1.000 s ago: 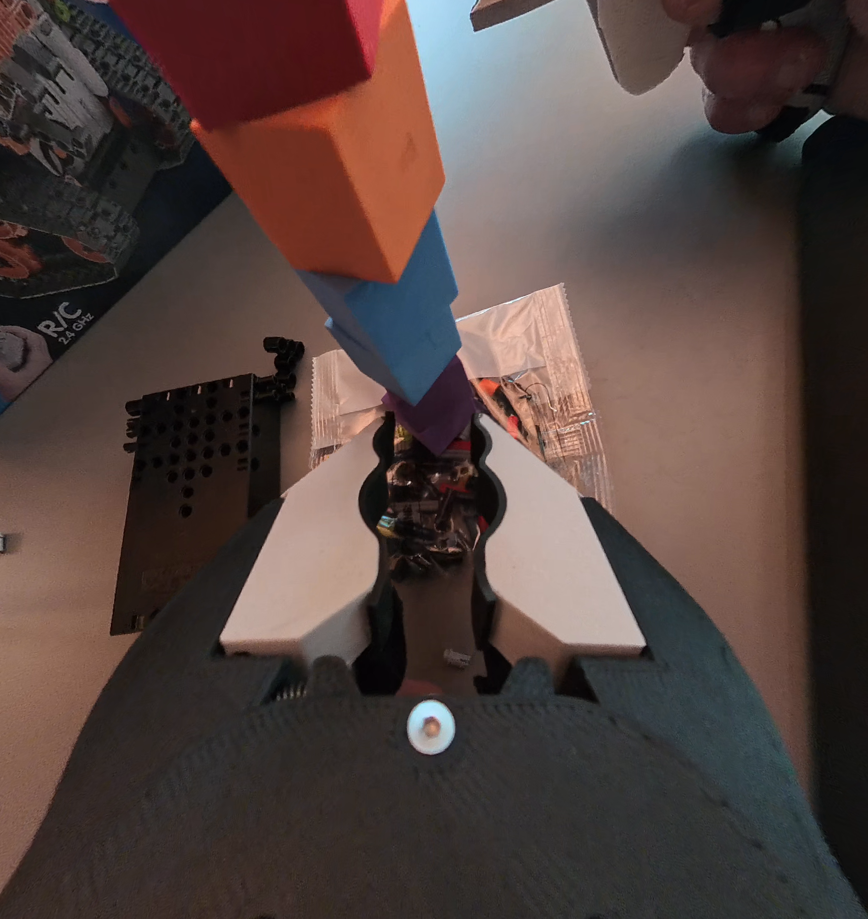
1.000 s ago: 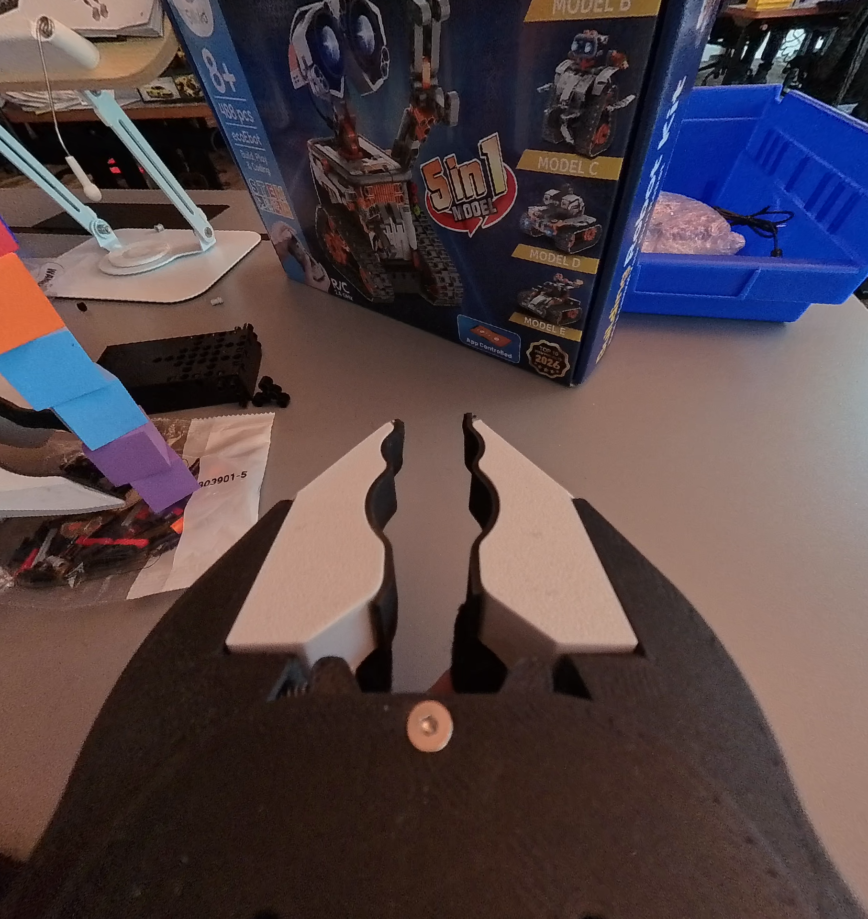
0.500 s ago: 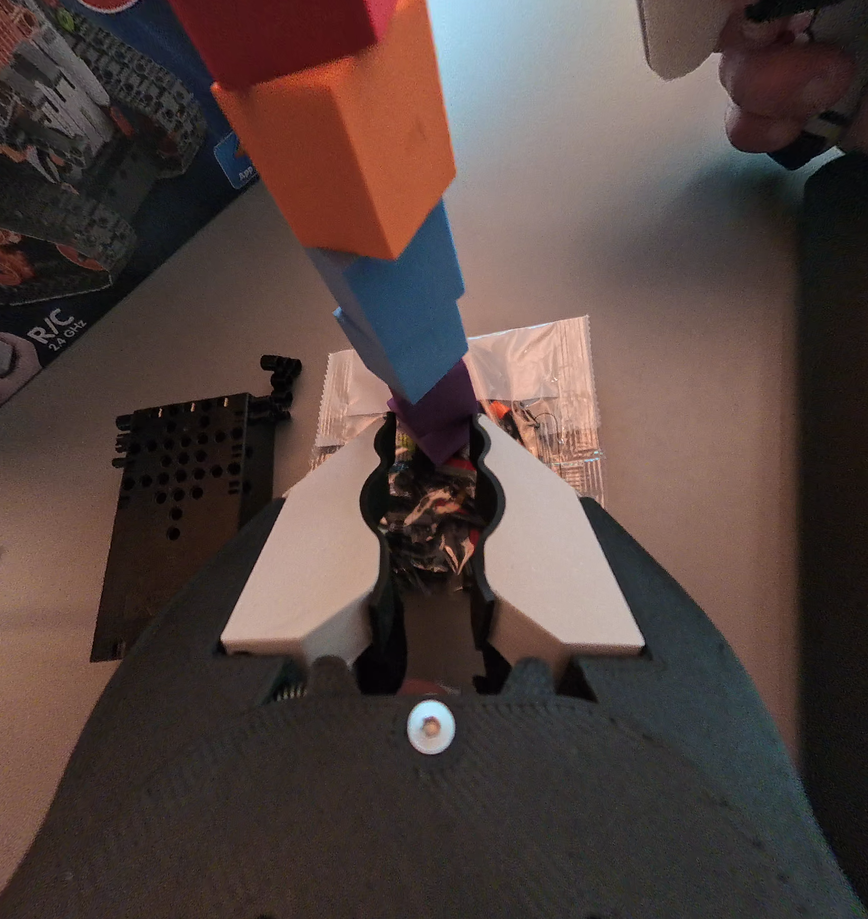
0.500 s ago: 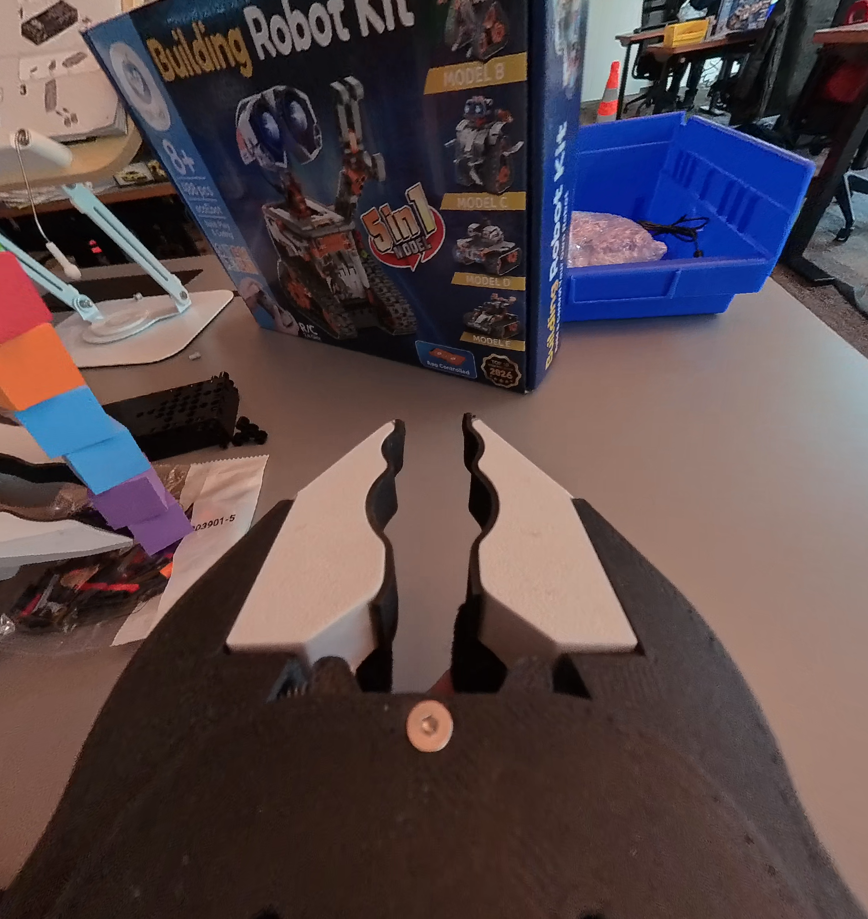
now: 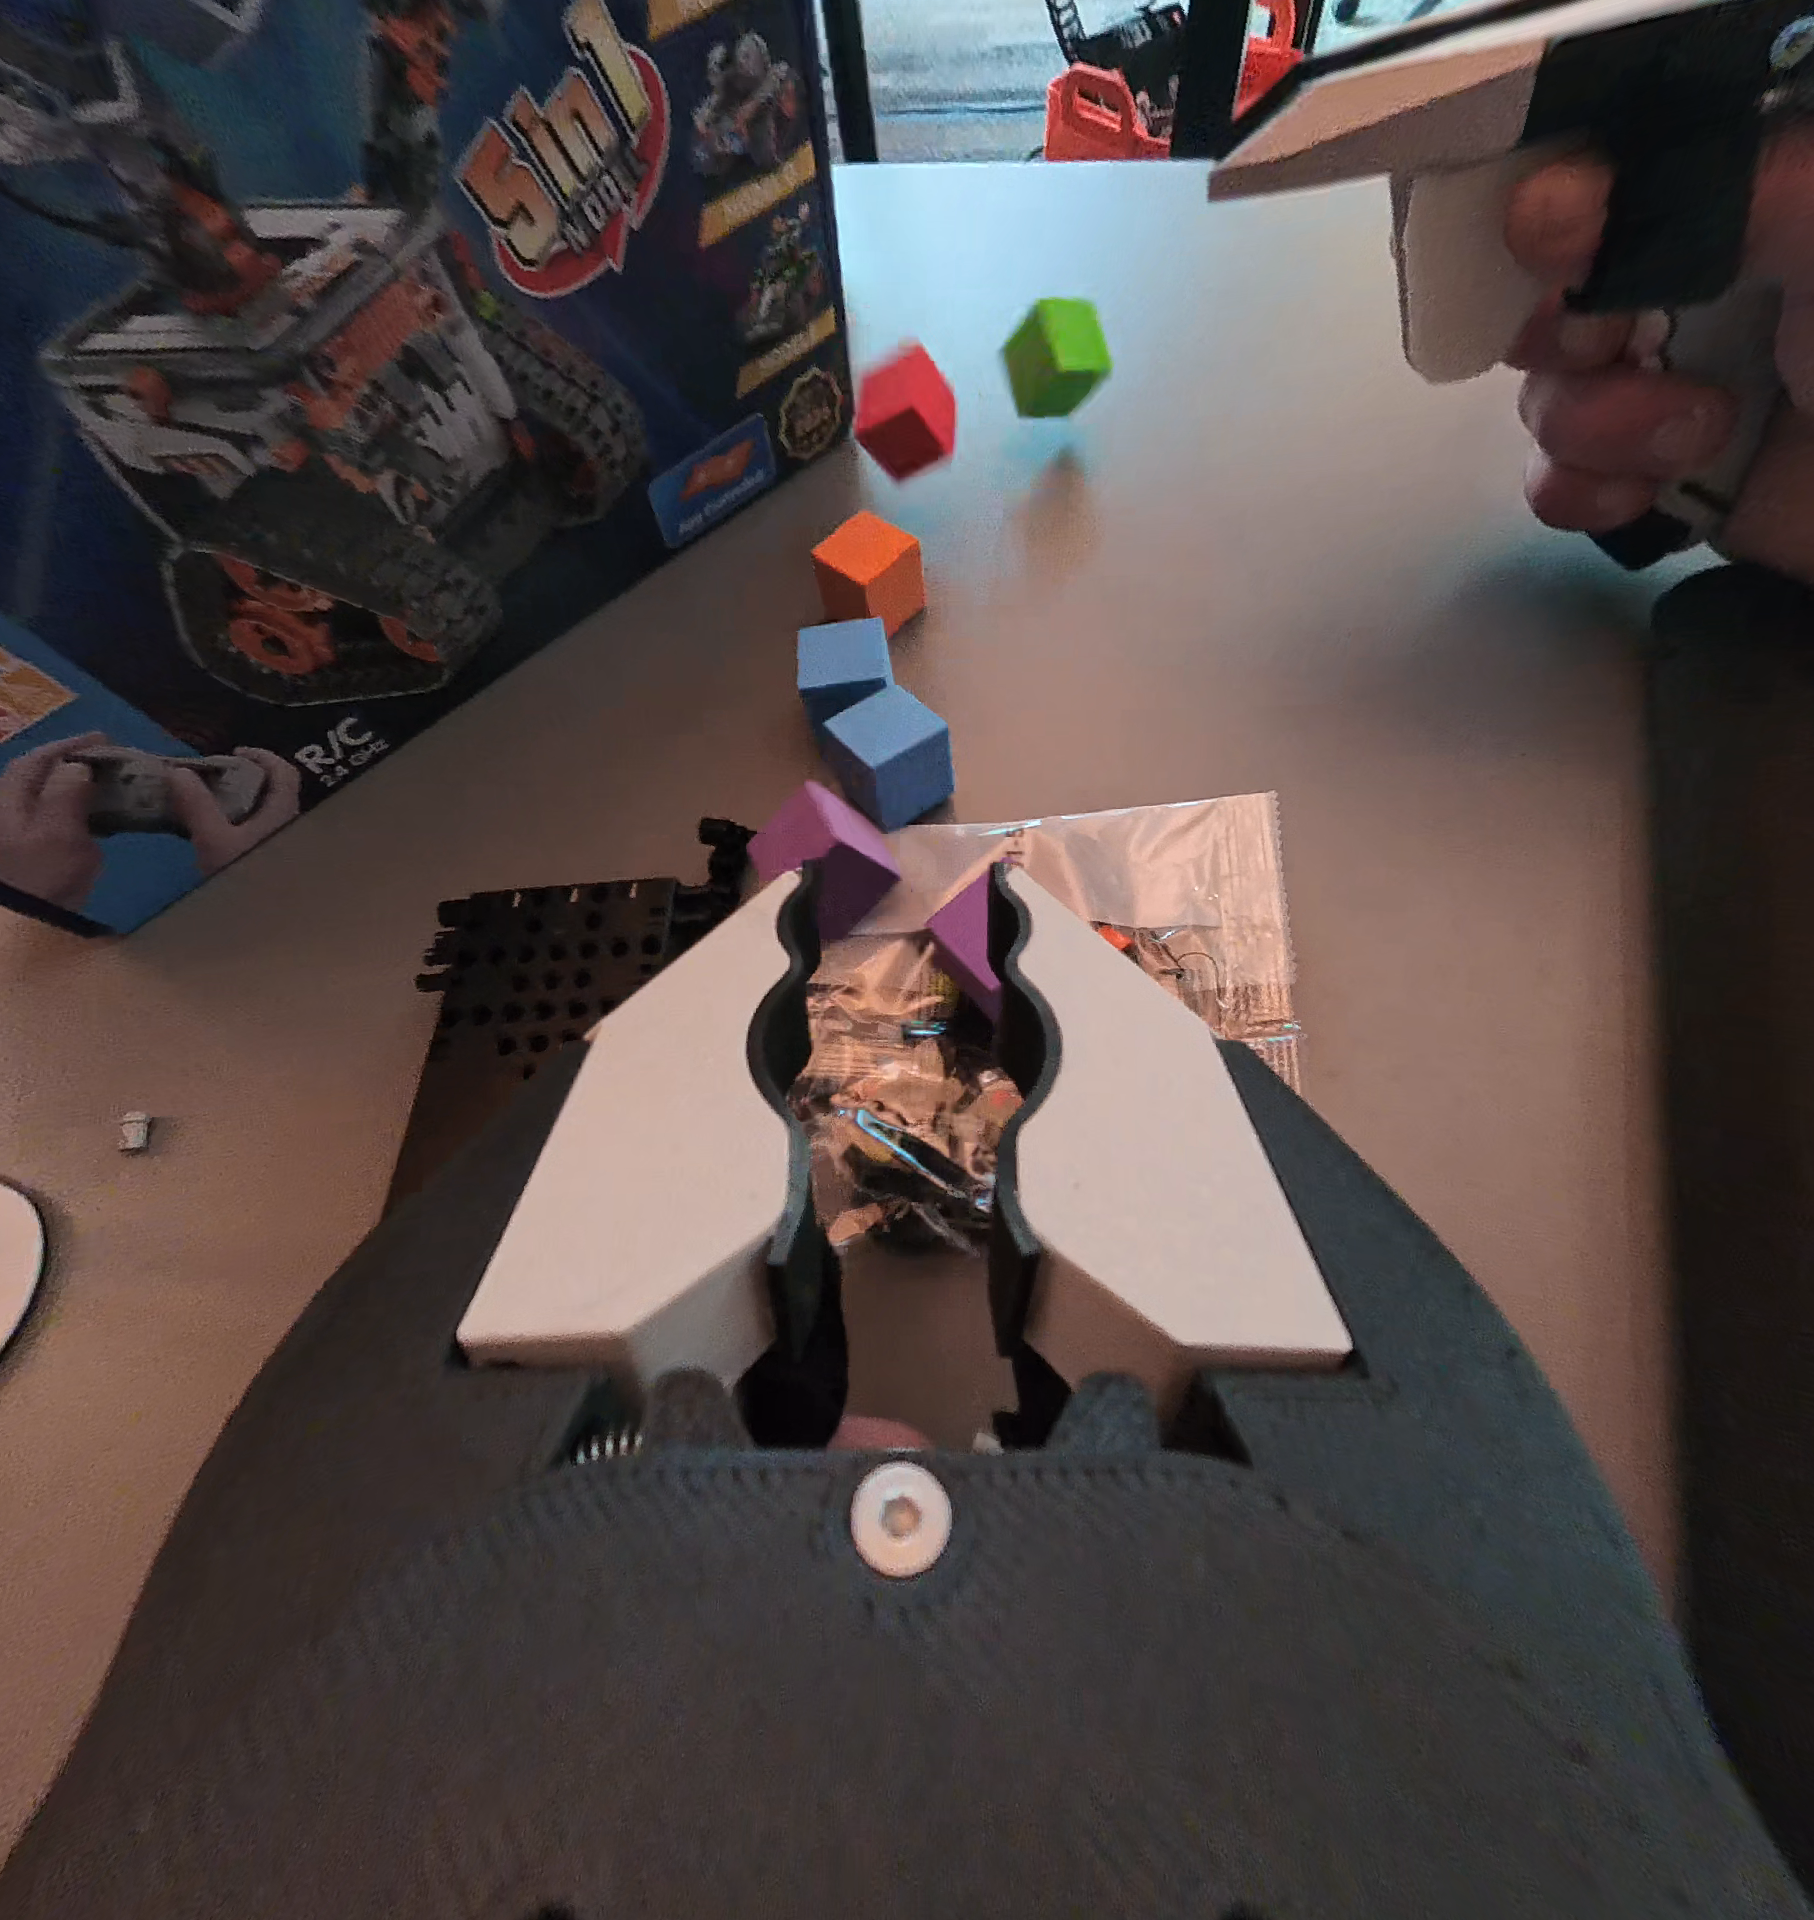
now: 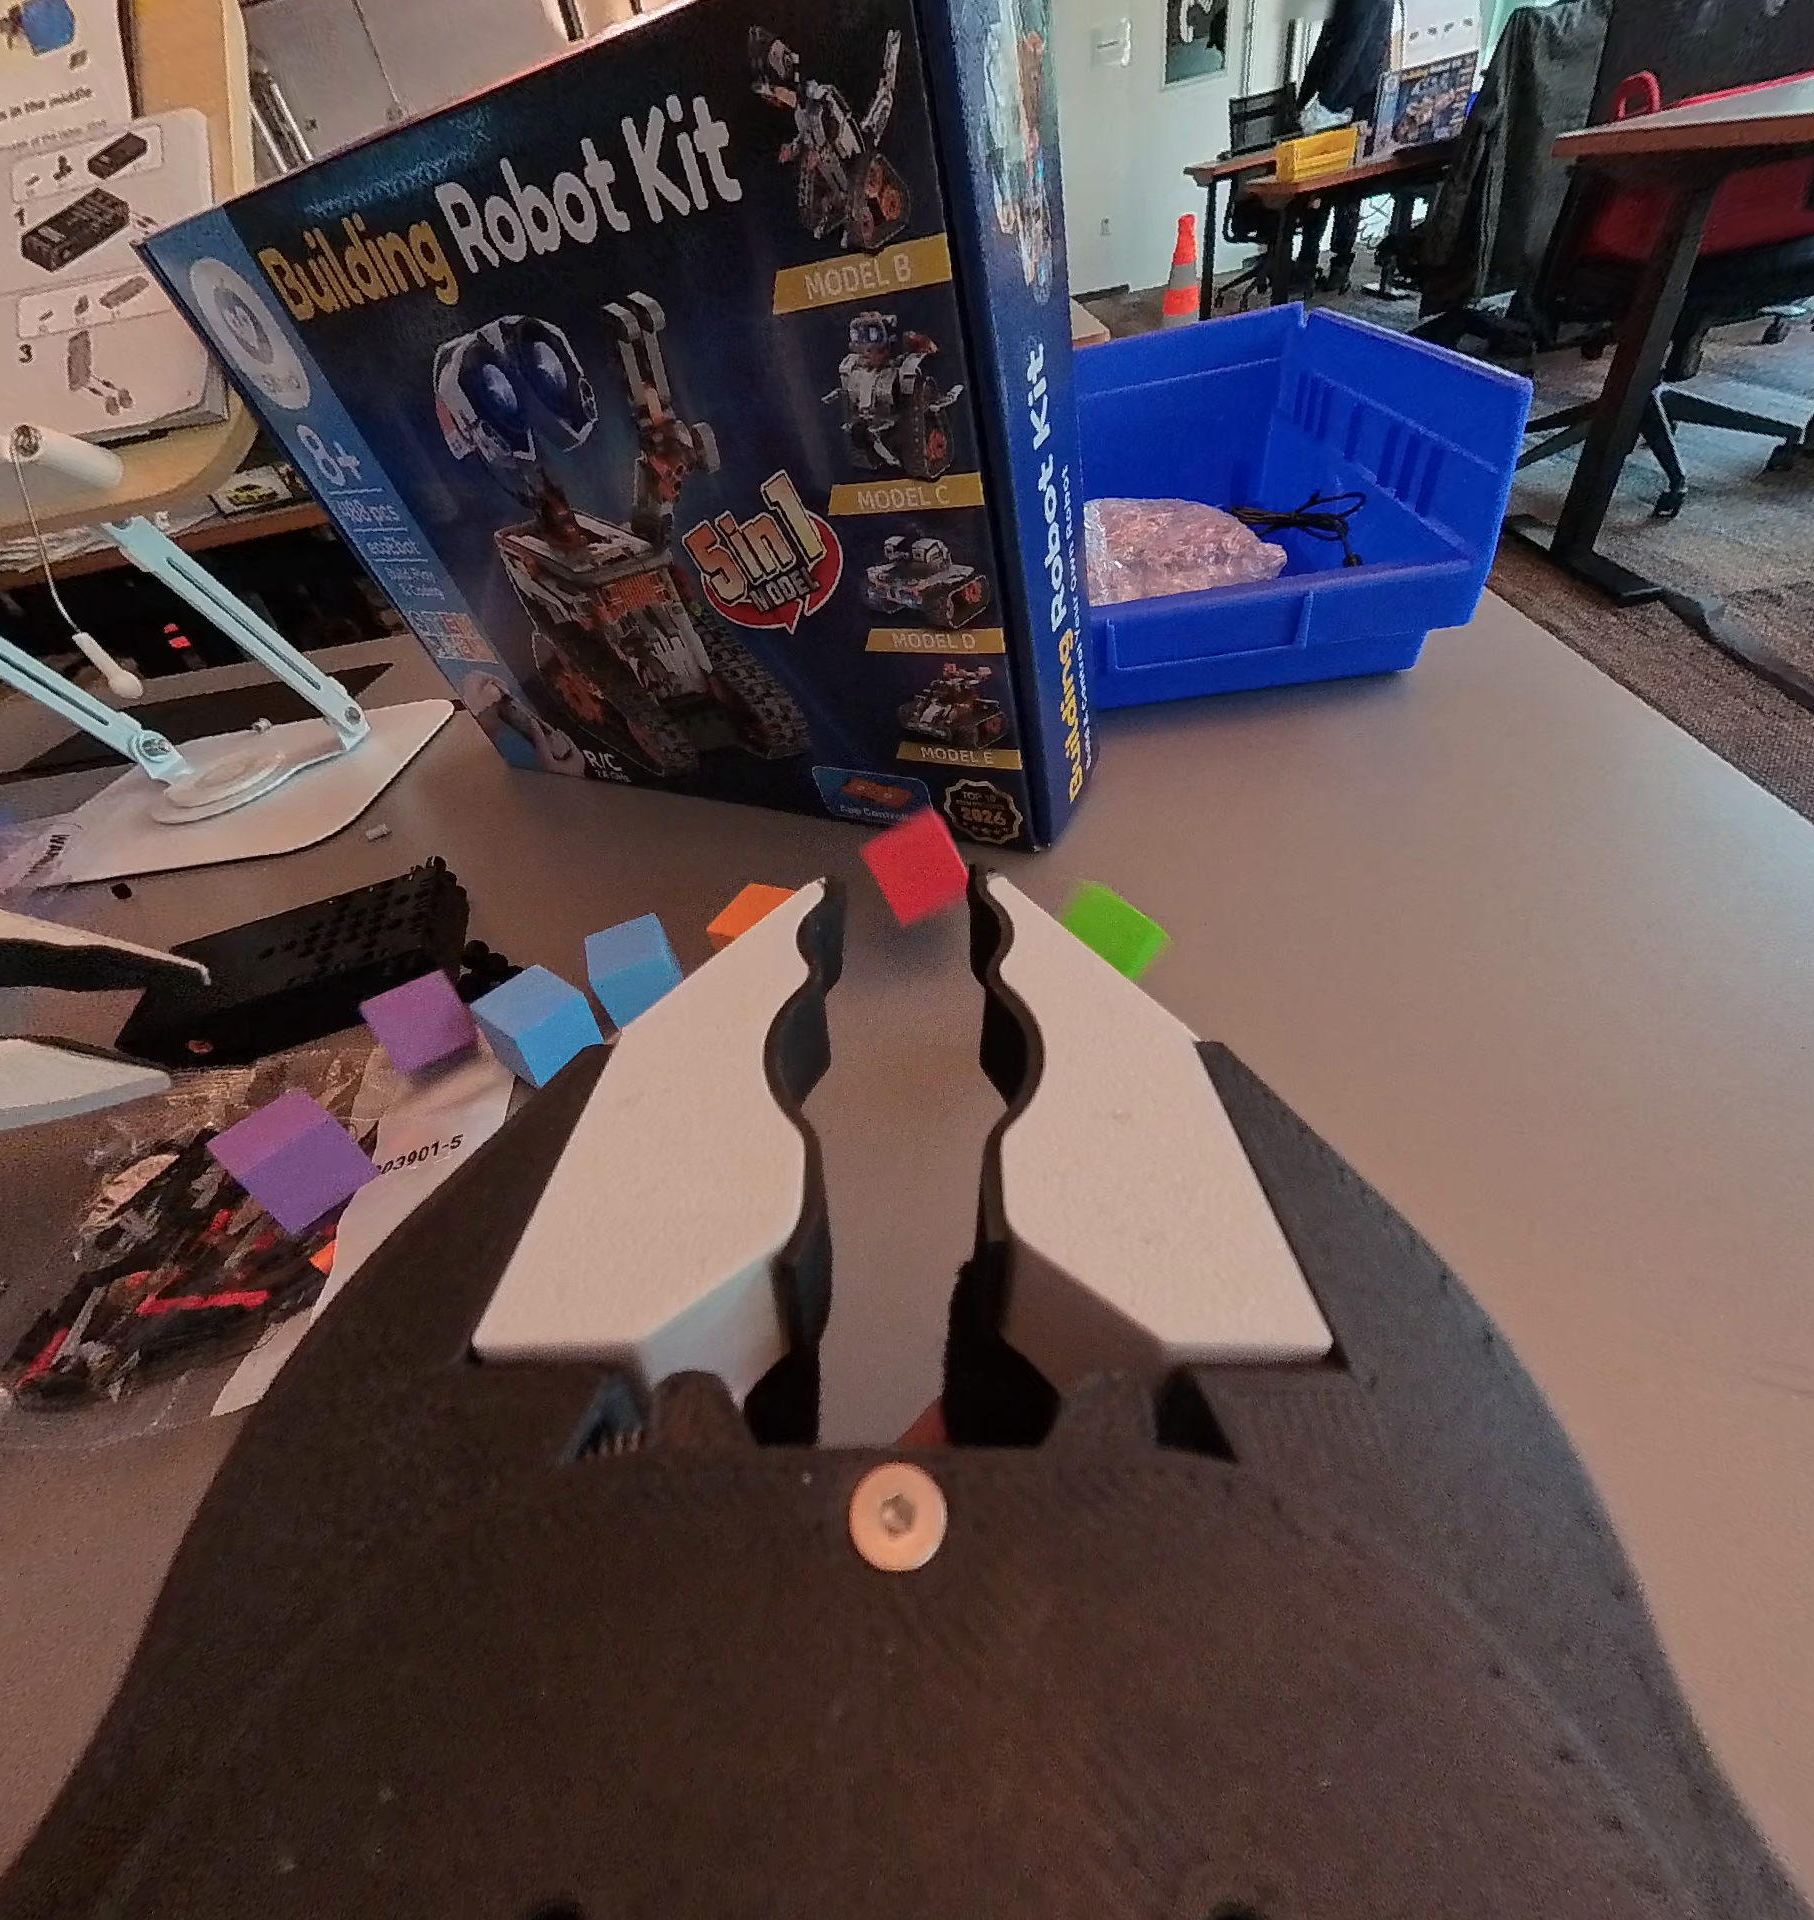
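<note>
The left gripper (image 5: 903, 894) has its jaws spread and empty above a clear bag of small parts (image 5: 1142, 914), with two purple cubes (image 5: 830, 852) at its fingertips and blue cubes (image 5: 887, 753), an orange cube (image 5: 867, 571), a red cube (image 5: 905, 410) and a green cube (image 5: 1057, 355) scattered ahead on the grey table (image 5: 1246, 623). The right gripper (image 6: 898, 894) also has its jaws apart, holding nothing, over bare table. Beyond its jaws stand a blue toy box (image 6: 622, 468) and a blue bin (image 6: 1298, 499), with desks and chairs of an office behind.
</note>
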The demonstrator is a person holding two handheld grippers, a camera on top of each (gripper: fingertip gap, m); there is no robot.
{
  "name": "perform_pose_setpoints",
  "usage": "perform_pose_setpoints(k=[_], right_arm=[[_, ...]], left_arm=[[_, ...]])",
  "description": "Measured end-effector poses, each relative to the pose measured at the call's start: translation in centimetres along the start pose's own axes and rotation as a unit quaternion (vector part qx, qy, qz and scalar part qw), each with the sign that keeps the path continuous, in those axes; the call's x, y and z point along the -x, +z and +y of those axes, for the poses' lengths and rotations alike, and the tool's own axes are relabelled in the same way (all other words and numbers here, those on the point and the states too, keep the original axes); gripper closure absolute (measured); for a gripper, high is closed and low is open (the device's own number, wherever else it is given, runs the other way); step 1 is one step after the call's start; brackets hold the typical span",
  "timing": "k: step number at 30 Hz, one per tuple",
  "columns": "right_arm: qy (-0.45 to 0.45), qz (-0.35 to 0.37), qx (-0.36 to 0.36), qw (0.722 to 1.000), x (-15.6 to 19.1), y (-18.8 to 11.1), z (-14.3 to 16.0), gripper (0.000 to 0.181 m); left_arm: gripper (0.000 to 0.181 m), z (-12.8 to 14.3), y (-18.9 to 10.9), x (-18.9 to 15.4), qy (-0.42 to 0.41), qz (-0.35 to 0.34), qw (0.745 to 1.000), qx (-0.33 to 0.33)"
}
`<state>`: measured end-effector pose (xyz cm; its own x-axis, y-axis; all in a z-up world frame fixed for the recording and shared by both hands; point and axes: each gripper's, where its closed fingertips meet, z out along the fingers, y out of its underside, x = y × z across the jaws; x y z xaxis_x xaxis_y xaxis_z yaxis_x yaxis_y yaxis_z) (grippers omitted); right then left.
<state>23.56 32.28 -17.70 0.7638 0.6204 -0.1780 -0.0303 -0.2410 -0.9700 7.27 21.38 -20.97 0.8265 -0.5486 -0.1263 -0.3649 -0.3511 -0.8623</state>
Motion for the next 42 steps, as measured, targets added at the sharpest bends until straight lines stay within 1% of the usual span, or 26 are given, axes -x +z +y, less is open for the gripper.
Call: perform_pose_setpoints(k=[4,7,10,14,16,18,20,21,23,25,27,29,30,31,32,34,37,39,42], right_arm=[[0.000,0.005,-0.002,1.000,-0.3,0.0,-0.1,0.156],[0.019,0.011,-0.018,1.000,-1.1,-0.4,-0.7,0.156],[0.047,0.019,-0.046,0.998,-2.9,-1.9,-2.1,0.155],[0.040,0.048,-0.064,0.996,-6.5,-4.7,-4.1,0.153],[0.031,0.061,-0.049,0.996,-8.3,-5.6,-4.4,0.149],[0.023,0.045,-0.011,0.999,-8.9,-5.2,-3.8,0.142],[0.000,0.019,0.056,0.998,-8.4,-3.7,-2.0,0.132],[-0.026,0.019,0.086,0.996,-8.3,-2.9,-1.1,0.132],[-0.081,0.034,0.119,0.989,-8.8,-1.2,0.0,0.132],[-0.108,0.026,0.166,0.980,-8.9,0.6,1.6,0.129],[-0.123,0.020,0.202,0.971,-9.1,2.2,2.9,0.131],[-0.152,0.031,0.234,0.960,-9.9,3.4,3.9,0.131],[-0.157,0.028,0.251,0.955,-10.1,3.8,4.5,0.136],[-0.158,0.022,0.268,0.950,-10.3,4.1,5.1,0.147],[-0.158,0.020,0.277,0.948,-10.4,4.3,5.5,0.152],[-0.155,0.018,0.274,0.949,-10.5,4.3,5.6,0.153],[-0.147,0.004,0.252,0.957,-9.6,3.4,4.8,0.154],[-0.152,-0.010,0.237,0.959,-8.4,2.0,3.9,0.154],[-0.166,-0.036,0.212,0.962,-6.3,-1.2,1.9,0.154]], left_arm=[[0.149,-0.1,-0.6,0.6,-0.006,-0.009,1.000,-0.006],[0.149,-0.1,-0.8,1.1,-0.008,-0.019,1.000,-0.008],[0.149,0.0,-1.1,1.5,-0.012,-0.027,1.000,-0.009],[0.149,0.0,-1.2,1.9,-0.016,-0.033,0.999,-0.008],[0.149,-0.1,-1.1,1.9,-0.017,-0.034,0.999,-0.007],[0.149,0.1,-0.9,1.9,-0.014,-0.037,0.999,-0.001],[0.149,0.3,-0.7,2.0,-0.011,-0.040,0.999,0.004],[0.149,0.4,-0.7,2.0,-0.010,-0.041,0.999,0.006],[0.149,0.6,-0.8,2.2,-0.010,-0.046,0.999,0.008],[0.149,0.6,-0.9,2.3,-0.012,-0.048,0.999,0.007],[0.149,0.6,-1.0,2.4,-0.013,-0.048,0.999,0.006],[0.149,0.7,-0.9,2.4,-0.012,-0.047,0.999,0.008],[0.149,0.7,-0.8,2.3,-0.010,-0.046,0.999,0.009],[0.149,0.7,-0.8,2.3,-0.008,-0.046,0.999,0.010],[0.149,0.7,-0.8,2.3,-0.006,-0.047,0.999,0.010],[0.149,0.6,-0.8,2.3,-0.003,-0.048,0.999,0.009],[0.149,0.6,-0.8,2.4,-0.004,-0.048,0.999,0.008],[0.149,0.7,-0.7,2.4,-0.004,-0.048,0.999,0.010],[0.149,0.8,-0.6,2.3,-0.002,-0.048,0.999,0.012]])
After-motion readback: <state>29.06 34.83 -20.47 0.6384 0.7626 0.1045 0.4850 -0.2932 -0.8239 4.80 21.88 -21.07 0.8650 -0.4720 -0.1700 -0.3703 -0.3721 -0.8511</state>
